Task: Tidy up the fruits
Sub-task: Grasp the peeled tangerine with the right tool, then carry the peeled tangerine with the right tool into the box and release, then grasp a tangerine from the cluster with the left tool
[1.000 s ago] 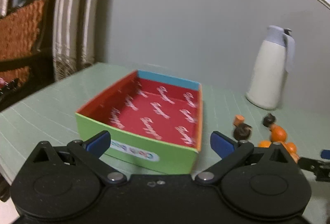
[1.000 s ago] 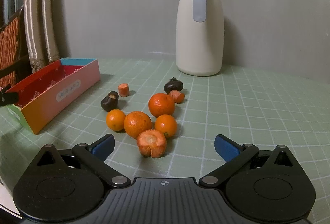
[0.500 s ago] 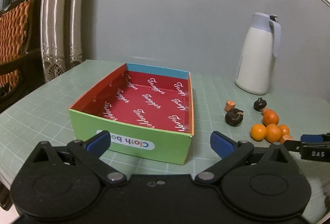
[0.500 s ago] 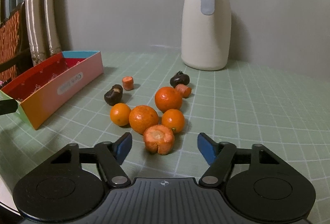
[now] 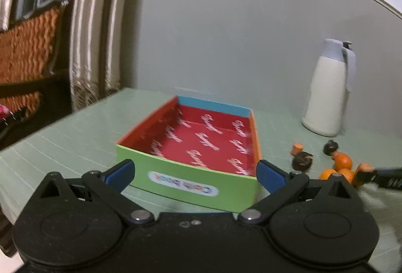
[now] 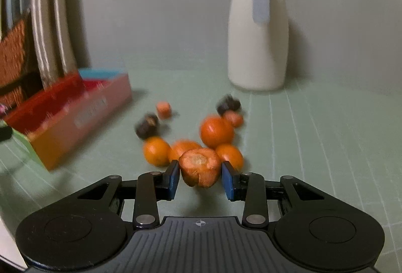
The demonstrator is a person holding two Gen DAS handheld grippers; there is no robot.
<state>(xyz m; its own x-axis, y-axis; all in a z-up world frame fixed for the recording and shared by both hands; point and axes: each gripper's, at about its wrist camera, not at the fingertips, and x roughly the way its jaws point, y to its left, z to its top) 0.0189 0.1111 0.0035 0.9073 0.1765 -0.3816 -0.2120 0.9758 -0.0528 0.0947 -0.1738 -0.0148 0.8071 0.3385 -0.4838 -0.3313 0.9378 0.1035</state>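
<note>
On green gridded mat (image 6: 314,137), grey wall (image 6: 163,9), curtains (image 5: 93,34)

Grey wall (image 5: 226,34), striped curtains (image 5: 95,34), wicker chair (image 5: 27,47), green gridded tabletop (image 6: 314,134).

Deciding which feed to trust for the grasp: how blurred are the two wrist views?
Left wrist: motion-smeared; box label unreadable, fruit streaked. Right wrist: distant fruit and flask smeared, carrot stub between the right gripper pads fairly sharp.
</note>
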